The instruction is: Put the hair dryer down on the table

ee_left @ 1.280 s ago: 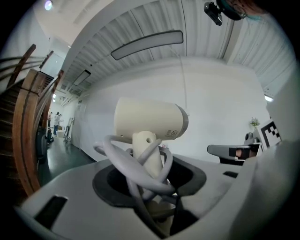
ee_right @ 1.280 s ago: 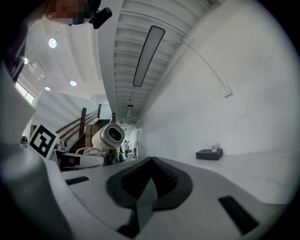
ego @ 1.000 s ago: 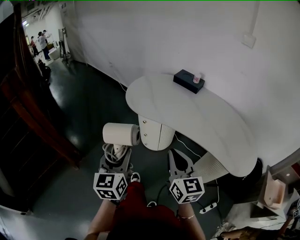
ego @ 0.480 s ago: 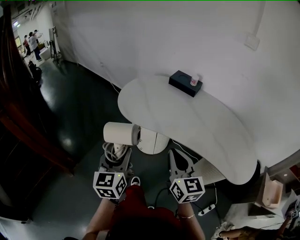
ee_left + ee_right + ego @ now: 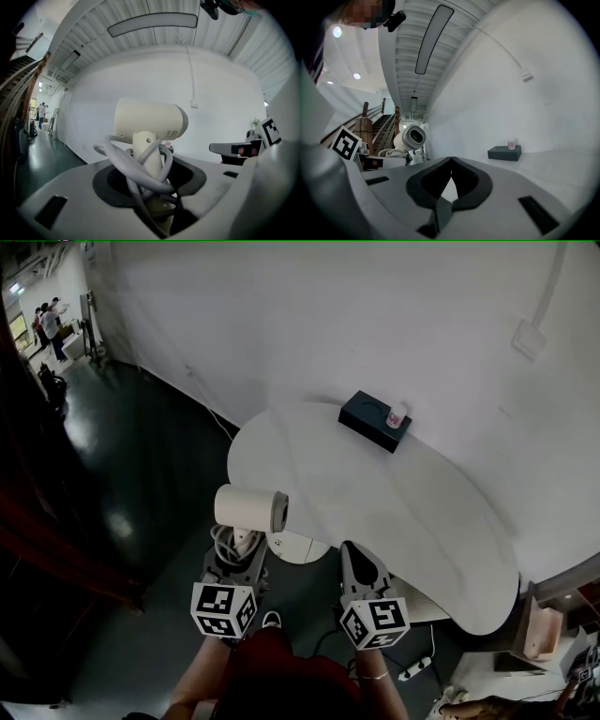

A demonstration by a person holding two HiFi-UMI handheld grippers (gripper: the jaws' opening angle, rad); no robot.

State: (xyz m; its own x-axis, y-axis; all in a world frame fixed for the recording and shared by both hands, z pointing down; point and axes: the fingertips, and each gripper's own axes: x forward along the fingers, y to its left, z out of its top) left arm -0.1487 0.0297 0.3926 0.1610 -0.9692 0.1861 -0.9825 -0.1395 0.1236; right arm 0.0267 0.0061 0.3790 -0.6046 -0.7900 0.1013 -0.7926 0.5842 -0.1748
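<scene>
A cream hair dryer (image 5: 248, 507) stands upright in my left gripper (image 5: 236, 545), which is shut on its handle and the grey cord (image 5: 136, 164) wound round it. Its barrel (image 5: 150, 121) lies level, nozzle toward the right, just over the near left rim of the white curved table (image 5: 375, 493). My right gripper (image 5: 361, 563) hovers beside it at the table's near edge, shut and empty, its tips meeting (image 5: 451, 159). From the right gripper view the dryer (image 5: 411, 136) shows to the left.
A black box (image 5: 374, 421) with a small bottle (image 5: 397, 415) on it sits at the table's far side by the white wall. The table's ribbed pedestal (image 5: 298, 545) stands below the rim. Dark floor lies left; a power strip (image 5: 412, 673) lies lower right.
Both grippers have moved forward toward the table together. The dryer's barrel now reaches the table's near rim; the grip on the handle is unchanged.
</scene>
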